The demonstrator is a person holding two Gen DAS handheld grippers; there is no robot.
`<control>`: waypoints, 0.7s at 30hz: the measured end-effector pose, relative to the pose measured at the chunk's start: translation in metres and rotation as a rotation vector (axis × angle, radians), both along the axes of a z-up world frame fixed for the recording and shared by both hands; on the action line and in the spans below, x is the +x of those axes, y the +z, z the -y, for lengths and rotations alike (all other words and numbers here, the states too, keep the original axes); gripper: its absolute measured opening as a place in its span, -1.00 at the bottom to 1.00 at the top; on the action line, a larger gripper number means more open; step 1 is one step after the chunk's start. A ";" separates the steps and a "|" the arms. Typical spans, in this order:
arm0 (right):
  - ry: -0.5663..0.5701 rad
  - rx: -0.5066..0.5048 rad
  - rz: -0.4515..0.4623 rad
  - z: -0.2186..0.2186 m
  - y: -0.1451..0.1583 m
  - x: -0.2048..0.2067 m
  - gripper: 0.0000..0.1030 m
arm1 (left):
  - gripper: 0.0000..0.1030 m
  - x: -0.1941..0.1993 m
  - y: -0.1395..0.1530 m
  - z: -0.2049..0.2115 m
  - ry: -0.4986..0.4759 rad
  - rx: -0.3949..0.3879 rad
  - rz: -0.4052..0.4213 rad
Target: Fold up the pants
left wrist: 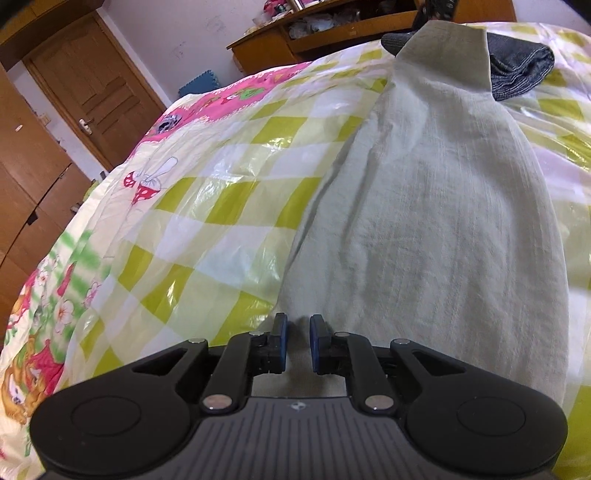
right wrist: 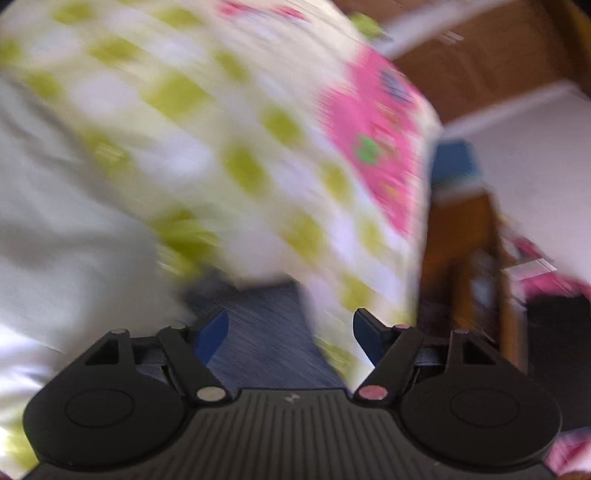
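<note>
Pale green pants (left wrist: 436, 206) lie lengthwise on the checked bed cover (left wrist: 221, 206), stretching away from my left gripper (left wrist: 297, 341). Its jaws stand a little apart over the near end of the pants, and I cannot tell whether cloth is between them. My right gripper (right wrist: 291, 336) is open, its blue pads (right wrist: 212, 336) wide apart over dark denim (right wrist: 269, 332). The right wrist view is heavily blurred; the pale pants (right wrist: 74, 258) show at its left.
A folded dark denim garment (left wrist: 517, 70) lies at the far end of the pants. A wooden desk (left wrist: 332, 33) stands beyond the bed, and a wooden door (left wrist: 92, 77) and wardrobe (left wrist: 22, 177) are at the left. The bed edge drops off at the left.
</note>
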State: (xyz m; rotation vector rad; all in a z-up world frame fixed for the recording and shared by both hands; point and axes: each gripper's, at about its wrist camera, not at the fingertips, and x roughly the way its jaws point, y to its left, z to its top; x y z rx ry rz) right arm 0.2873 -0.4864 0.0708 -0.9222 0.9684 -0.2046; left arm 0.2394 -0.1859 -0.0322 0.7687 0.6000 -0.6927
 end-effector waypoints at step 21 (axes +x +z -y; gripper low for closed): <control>-0.162 0.874 0.344 -0.030 -0.087 -0.120 0.50 | -0.28 -0.066 0.014 -0.007 0.087 -0.030 -0.088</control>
